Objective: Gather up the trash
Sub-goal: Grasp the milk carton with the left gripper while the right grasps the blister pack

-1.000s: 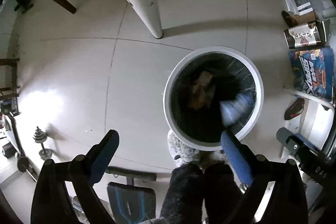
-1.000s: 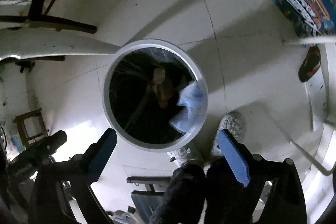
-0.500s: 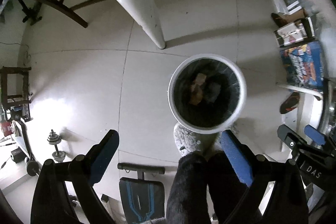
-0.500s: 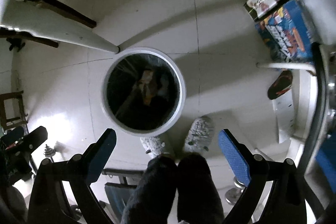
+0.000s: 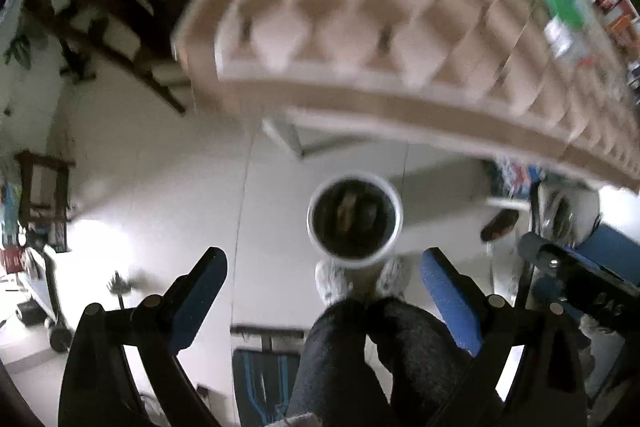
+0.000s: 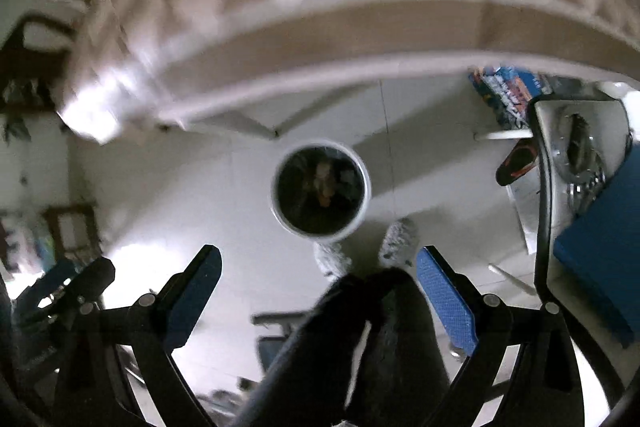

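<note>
White bin (image 5: 354, 221) on the tiled floor (image 5: 160, 211), both grippers above it, empty.
Left gripper (image 5: 320, 291) and right gripper (image 6: 318, 287) have their blue fingers (image 5: 450, 301) spread wide. Brown scraps lie inside the bin. Only the left view shows a green-labelled bottle (image 5: 556, 1) on the patterned surface (image 5: 360, 11); the right shows a blue chair seat (image 6: 604, 251).

Home room; tiled floor (image 5: 168, 187); wooden chair (image 5: 112, 7); dumbbell (image 5: 120, 285); slippers (image 6: 396, 241).

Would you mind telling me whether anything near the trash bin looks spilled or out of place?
Nothing stands out. The trash bin stands upright on the floor with its contents inside and no litter visible beside it. Both views are motion-blurred, so small scraps could be missed.
</note>
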`<state>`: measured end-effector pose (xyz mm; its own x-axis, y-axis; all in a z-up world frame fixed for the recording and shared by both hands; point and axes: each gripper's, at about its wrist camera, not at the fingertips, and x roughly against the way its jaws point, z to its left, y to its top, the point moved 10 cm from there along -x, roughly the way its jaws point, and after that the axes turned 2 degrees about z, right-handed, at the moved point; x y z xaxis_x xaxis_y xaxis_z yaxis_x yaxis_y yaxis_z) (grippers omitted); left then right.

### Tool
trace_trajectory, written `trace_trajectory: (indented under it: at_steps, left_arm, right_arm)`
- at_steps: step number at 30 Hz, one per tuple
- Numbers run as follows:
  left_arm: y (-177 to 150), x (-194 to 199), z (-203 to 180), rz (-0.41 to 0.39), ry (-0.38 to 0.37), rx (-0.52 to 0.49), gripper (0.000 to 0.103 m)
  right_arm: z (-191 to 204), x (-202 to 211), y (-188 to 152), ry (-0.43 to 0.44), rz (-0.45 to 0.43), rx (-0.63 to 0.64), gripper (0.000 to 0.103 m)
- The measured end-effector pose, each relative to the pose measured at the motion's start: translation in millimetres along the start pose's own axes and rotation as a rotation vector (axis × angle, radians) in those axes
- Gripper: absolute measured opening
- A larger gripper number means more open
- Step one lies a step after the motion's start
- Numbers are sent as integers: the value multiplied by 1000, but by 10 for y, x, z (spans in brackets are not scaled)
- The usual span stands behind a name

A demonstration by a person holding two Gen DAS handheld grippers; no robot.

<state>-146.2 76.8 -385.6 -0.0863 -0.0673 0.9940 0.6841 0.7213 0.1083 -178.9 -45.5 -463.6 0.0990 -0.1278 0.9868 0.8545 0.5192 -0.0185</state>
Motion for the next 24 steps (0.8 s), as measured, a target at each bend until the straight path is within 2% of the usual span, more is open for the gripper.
trace_trajectory:
  at_steps: [5,9,12,17,20,23,24]
  left_arm:
    - [616,304,-420,-86,-8,-32,99]
    - [1118,337,-997,-127,6,-125,99]
    - [1522,251,-1607,-144,23,-264,98]
    - [2054,21,-2798,-123,25,-583,98]
    - [2195,-128,-3350,-92,26,-755,98]
    - [2208,-385,-3804,-31,52,-937,98]
    - [2211,-472,-3883,-13,69,-970,90]
  right_arm:
    - [-171,839,510,26,-129,-78,99]
    - [-649,1328,1059,-13,-200,-150,99]
    - [-1218,1498,1483,-65,-214,-197,99]
    - [-2201,1492,2074,-103,-162,-286,99]
    - [-2694,1372,2341,-110,-107,-328,99]
    - [-2960,1263,2507,-102,-69,-343,99]
    - [-3041,1225,2568,-96,-56,-349,99]
